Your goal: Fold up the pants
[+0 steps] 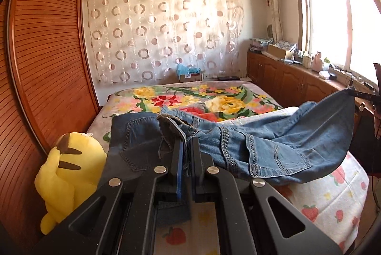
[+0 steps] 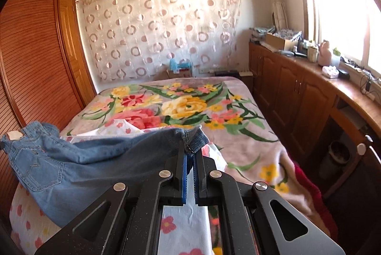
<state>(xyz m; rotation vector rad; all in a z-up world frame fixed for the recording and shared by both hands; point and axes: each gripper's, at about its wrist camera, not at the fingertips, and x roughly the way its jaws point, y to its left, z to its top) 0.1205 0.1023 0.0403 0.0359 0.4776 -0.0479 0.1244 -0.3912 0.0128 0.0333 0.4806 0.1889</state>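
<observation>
Blue denim pants (image 1: 273,133) hang stretched between my two grippers above the bed. My left gripper (image 1: 187,143) is shut on the waistband end, with fabric bunched over its fingers (image 1: 176,159). My right gripper (image 2: 190,152) is shut on a leg hem (image 2: 196,138); the leg sags away to the left in the right wrist view, toward the back pocket (image 2: 40,169) and waist patch (image 2: 14,135). In the left wrist view the right gripper (image 1: 364,95) shows at the far right, holding the raised hem.
A yellow plush toy (image 1: 69,174) sits at the bed's left side by the wooden wardrobe (image 1: 42,52). The floral blanket (image 2: 190,107) covers the bed's far part; a strawberry-print sheet (image 1: 328,195) covers the near part. Wooden cabinets (image 2: 297,93) with clutter run along the right under the window.
</observation>
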